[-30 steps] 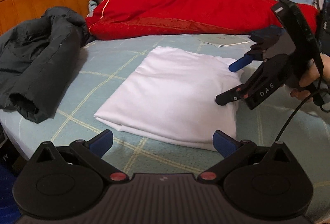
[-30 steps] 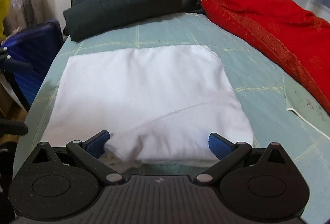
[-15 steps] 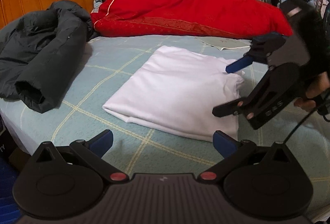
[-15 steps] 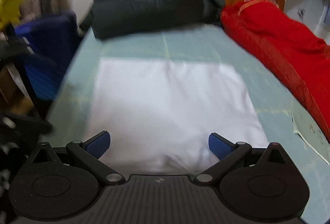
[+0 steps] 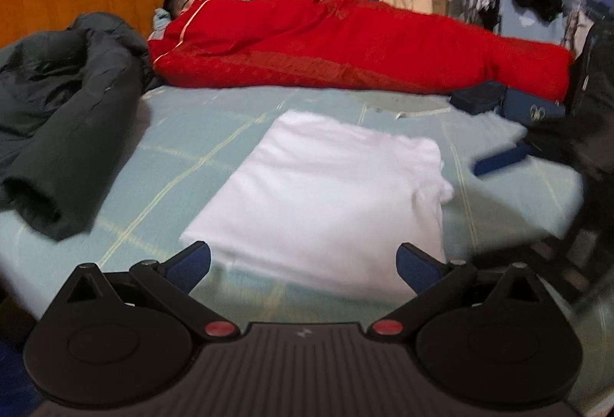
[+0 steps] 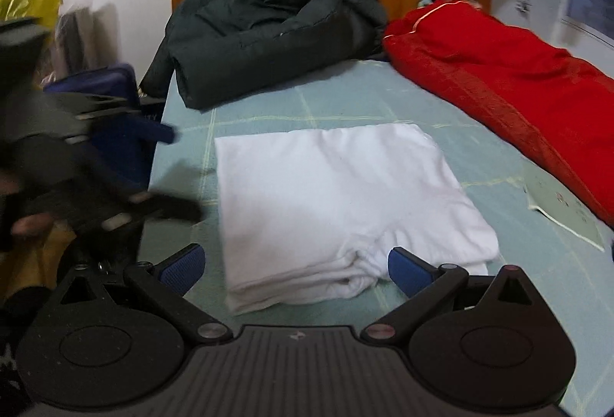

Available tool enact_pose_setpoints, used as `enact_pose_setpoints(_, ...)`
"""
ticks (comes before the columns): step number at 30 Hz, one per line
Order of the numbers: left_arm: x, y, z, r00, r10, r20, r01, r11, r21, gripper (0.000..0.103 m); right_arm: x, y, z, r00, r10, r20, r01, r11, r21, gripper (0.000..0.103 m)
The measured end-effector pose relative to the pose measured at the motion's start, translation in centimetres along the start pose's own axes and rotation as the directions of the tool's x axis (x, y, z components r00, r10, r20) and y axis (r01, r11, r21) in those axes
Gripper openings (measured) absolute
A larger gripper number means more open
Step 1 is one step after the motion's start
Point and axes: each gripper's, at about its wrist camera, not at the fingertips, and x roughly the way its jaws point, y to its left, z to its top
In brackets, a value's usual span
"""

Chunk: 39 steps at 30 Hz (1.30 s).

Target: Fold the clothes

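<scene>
- The white garment [image 6: 337, 202] lies folded into a flat rectangle on the pale green bed [image 6: 479, 156] — near its middle, between the dark jacket [image 6: 268, 33] at the far left and the person under the red quilt [image 6: 499, 79] on the right. By the look of it, the folding step is done or nearly so.
- Your left gripper [image 5: 303, 259] hovers at the garment's near edge, tongs spread wide, pinching nothing.
- Your right gripper [image 6: 295, 265] hangs over the bunched, layered edge nearest it — tongs spread too, empty.
- Next, if another fold is wanted, pinch all the layers at that edge together; otherwise tidy the loose bulge.
</scene>
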Motion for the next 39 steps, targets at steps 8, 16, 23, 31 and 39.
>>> enact_pose_setpoints(8,5.5,2.9,0.1,0.996,-0.046,-0.076,0.040,0.996,-0.076,0.102,-2.0,0.8,-1.2,0.999,-0.049,0.013,0.048,0.997,0.056,0.103)
enact_pose_setpoints(16,0.7,1.0,0.0,0.997,0.050,-0.056,-0.055,0.994,-0.095,0.102,-2.0,0.1,-1.9,0.997,-0.079,-0.024,0.082,0.984,0.158,0.103)
enact_pose_setpoints(23,-1.8,-2.9,-0.6,0.996,0.017,-0.089,-0.023,0.997,-0.075,0.102,-3.0,0.5,-2.6,0.987,-0.139,-0.076,0.152,0.967,0.203,0.103)
enact_pose_setpoints(31,-4.4,-6.9,-1.1,0.995,0.033,-0.096,-0.038,0.998,-0.043,0.102,-4.0,0.2,-4.4,0.966,-0.180,-0.187,0.231,0.925,0.302,0.103)
enact_pose_setpoints(39,-6.9,-9.0,-0.6,0.994,0.042,-0.098,-0.045,0.998,-0.034,0.102,-5.5,0.7,-5.1,0.963,-0.154,-0.221,0.219,0.926,0.309,0.103)
